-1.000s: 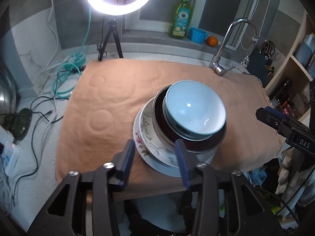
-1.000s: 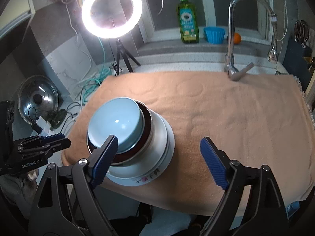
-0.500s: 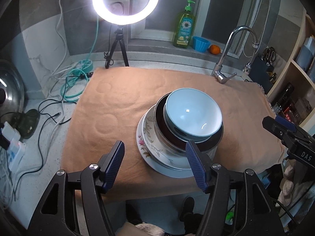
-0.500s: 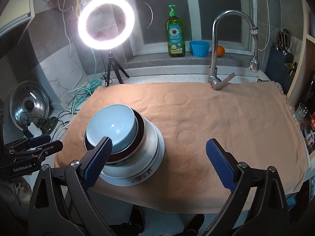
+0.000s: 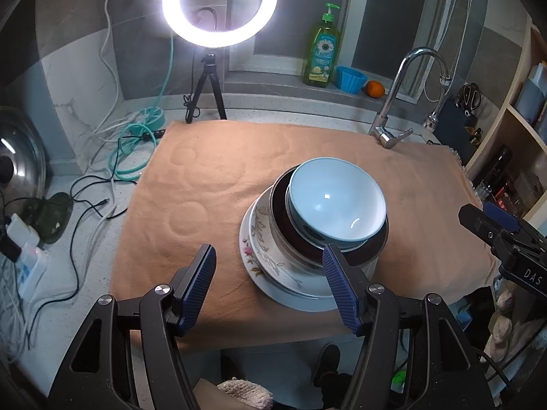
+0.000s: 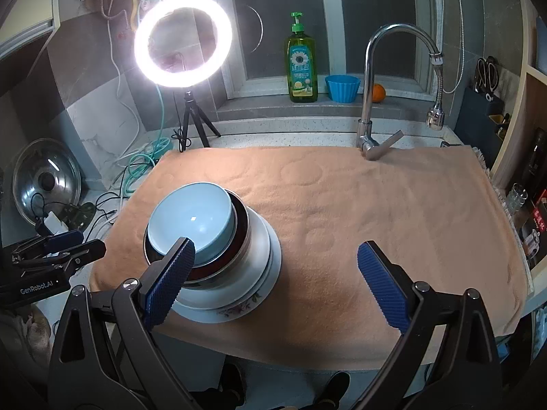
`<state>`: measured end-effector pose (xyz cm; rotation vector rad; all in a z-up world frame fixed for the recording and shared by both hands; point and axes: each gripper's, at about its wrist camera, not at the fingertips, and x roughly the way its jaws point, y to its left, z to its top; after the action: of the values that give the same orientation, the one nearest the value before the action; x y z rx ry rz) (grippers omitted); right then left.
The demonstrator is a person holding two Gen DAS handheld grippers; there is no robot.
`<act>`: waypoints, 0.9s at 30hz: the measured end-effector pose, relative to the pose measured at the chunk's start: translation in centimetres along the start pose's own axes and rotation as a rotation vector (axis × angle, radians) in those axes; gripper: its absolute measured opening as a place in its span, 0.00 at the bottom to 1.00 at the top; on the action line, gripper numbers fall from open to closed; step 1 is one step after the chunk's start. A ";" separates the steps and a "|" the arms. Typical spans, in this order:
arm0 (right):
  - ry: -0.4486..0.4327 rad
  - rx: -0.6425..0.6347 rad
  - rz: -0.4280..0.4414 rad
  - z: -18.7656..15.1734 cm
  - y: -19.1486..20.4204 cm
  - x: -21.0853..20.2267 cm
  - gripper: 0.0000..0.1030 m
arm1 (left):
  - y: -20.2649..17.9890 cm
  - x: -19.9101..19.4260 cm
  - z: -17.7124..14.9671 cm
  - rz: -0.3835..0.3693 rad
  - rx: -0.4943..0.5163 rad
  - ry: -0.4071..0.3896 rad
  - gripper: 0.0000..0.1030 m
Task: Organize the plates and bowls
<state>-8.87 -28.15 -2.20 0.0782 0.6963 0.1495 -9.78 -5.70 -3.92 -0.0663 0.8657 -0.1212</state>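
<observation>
Now a stack of dishes sits on the orange towel (image 5: 212, 184) spread over the tabletop, toward its near edge. On top is a pale blue bowl (image 5: 336, 201), nested in a dark bowl (image 5: 372, 251) with a metal rim, and that rests in a white bowl (image 6: 259, 235). Under them lies a floral plate (image 5: 259, 256), flat on the towel.

In the left wrist view the stack lies at about 1 o'clock from the left gripper (image 5: 270, 285). Its jaws have just been opening and stand released, with nothing between them; the right-hand pad overlaps the stack's near rim in the picture, but whether it touches I cannot tell.

In the right wrist view the stack lies at about 10 o'clock from the right gripper (image 6: 273, 282). Its jaws have also just been opening and are spread wide, empty, with bare towel between them.

At 12 o'clock, beyond the towel, stand a lit ring light (image 6: 183, 41), a soap bottle (image 6: 302, 65) and a tap (image 6: 372, 89).
</observation>
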 end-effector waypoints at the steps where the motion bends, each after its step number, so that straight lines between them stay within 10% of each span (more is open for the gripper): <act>1: -0.001 0.000 0.002 0.0 0.0 0.0 0.95 | 0.0 0.0 0.0 0.000 -0.001 0.000 0.63; 27: -0.001 0.006 -0.003 -0.1 -0.2 0.0 0.95 | -0.2 0.0 0.1 0.003 0.002 0.000 0.63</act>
<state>-8.88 -28.31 -2.27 0.0831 0.6957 0.1448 -9.70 -5.90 -3.86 -0.0627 0.8655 -0.1189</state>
